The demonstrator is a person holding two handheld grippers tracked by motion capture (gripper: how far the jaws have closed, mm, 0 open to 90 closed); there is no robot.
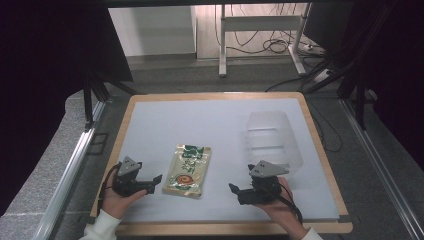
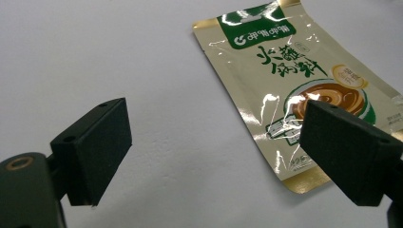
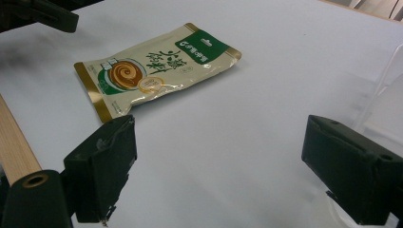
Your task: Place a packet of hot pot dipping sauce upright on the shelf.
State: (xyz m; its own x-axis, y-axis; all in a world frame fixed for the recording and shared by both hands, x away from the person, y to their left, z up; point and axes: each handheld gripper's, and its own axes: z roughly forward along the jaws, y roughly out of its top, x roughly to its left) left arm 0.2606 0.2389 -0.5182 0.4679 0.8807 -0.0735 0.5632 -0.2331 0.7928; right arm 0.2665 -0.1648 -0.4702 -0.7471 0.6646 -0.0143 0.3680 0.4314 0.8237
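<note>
A gold and green food pouch (image 1: 188,170) lies flat on the white table top, near its front edge. In the left gripper view the pouch (image 2: 294,80) is just ahead and to the right of the open jaws. My left gripper (image 1: 155,182) rests at the pouch's left side, open, nothing between its pads. My right gripper (image 1: 235,191) sits to the pouch's right, also open and empty. The right gripper view has the pouch (image 3: 152,71) ahead at the left and the left gripper's jaw tip (image 3: 47,14) at the top left.
A clear plastic container (image 1: 272,137) stands at the table's right, just behind my right gripper; its edge (image 3: 380,95) is in the right gripper view. A wooden rim (image 1: 320,145) frames the white surface. Desk legs and cables lie on the floor beyond.
</note>
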